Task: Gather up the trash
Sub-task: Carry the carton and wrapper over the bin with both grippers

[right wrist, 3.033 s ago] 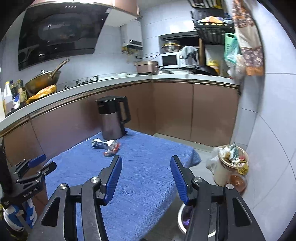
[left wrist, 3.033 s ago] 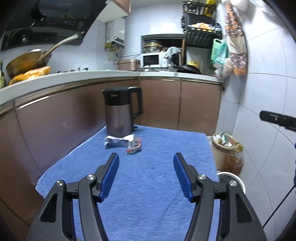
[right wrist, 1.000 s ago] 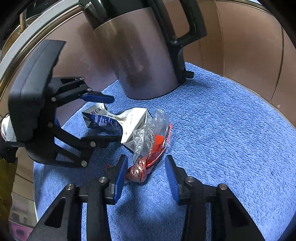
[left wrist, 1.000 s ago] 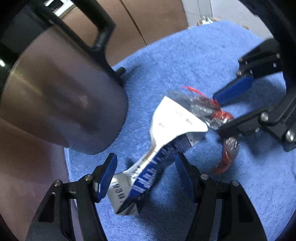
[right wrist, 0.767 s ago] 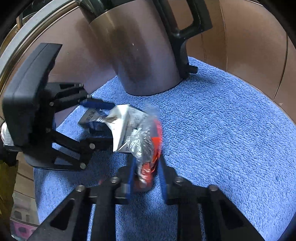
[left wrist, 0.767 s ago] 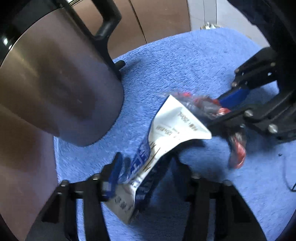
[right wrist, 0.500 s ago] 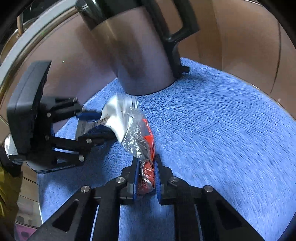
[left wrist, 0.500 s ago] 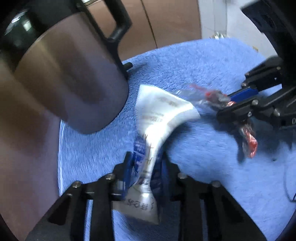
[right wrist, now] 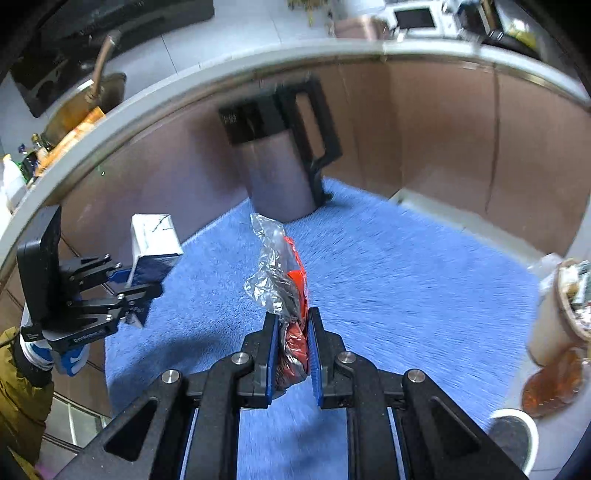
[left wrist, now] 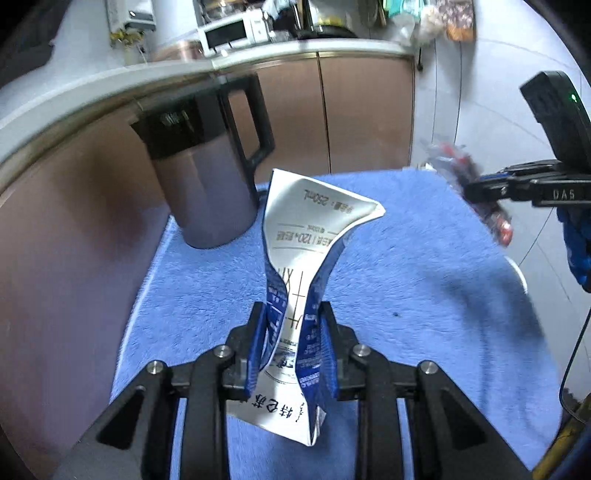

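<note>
Left gripper (left wrist: 293, 341) clamped on crushed milk carton (left wrist: 306, 236); right gripper (right wrist: 291, 350) pinching crinkled wrapper (right wrist: 282, 280), both above blue towel (left wrist: 406, 277). Risk: slick film slipping out; carton dripping.

Brown cabinets (left wrist: 365, 110) stand under a pale counter (left wrist: 110, 79); white tiled wall (left wrist: 476, 103) at right; microwave (left wrist: 227, 33) behind.

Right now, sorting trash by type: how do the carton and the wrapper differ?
The carton is stiff white-and-blue card, flattened, printed with text; the wrapper is crinkled clear-and-red plastic. The carton is the larger piece. The left tool pinches the carton, the right tool the wrapper. Both are lifted off the blue towel.
</note>
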Tool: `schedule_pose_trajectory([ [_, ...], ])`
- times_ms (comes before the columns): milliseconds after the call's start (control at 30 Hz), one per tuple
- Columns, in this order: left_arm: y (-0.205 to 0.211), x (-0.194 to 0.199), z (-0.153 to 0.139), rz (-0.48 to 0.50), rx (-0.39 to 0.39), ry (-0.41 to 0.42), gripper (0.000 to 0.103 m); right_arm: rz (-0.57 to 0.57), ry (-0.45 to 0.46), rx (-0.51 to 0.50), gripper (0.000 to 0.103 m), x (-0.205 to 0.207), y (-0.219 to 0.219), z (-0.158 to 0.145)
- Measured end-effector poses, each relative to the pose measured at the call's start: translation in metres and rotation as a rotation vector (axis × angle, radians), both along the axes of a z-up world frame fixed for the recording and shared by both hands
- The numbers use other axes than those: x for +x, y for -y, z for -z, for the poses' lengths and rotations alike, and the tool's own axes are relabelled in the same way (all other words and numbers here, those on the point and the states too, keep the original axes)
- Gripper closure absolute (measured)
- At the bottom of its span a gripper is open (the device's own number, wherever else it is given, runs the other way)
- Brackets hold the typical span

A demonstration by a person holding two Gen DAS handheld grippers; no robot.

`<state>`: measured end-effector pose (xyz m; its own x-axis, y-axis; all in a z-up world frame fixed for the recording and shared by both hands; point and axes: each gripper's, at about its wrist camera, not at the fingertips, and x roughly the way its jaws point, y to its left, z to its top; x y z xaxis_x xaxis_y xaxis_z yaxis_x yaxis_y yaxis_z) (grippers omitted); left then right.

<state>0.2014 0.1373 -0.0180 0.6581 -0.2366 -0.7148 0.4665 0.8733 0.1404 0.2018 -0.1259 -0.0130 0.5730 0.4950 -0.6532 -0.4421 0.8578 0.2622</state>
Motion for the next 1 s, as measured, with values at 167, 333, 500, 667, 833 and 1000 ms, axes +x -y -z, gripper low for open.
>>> schedule_pose_trajectory([
  [167, -0.002, -0.034, -0.049, -0.044, -0.071, 0.072, 0.077, 0.065, 0.108, 0.003, 0.089, -0.048, 0.047, -0.05],
  [333, 0.011, -0.061, -0.086, -0.049, -0.104, 0.122, 0.077, 0.118, 0.192, 0.0, 0.089, -0.091, 0.083, -0.083],
  [500, 0.052, -0.082, -0.111, -0.002, -0.149, 0.133, 0.077, 0.175, 0.24, -0.008, 0.089, -0.122, 0.121, -0.095],
  [667, 0.117, -0.089, -0.117, 0.08, -0.169, 0.113, 0.077, 0.265, 0.255, -0.007, 0.089, -0.143, 0.173, -0.089],
  [833, 0.199, -0.087, -0.11, 0.182, -0.211, 0.067, 0.077, 0.373, 0.259, -0.011, 0.089, -0.159, 0.22, -0.073],
  [1000, 0.273, -0.085, -0.086, 0.258, -0.248, 0.005, 0.077, 0.464, 0.225, 0.004, 0.089, -0.165, 0.266, -0.043],
])
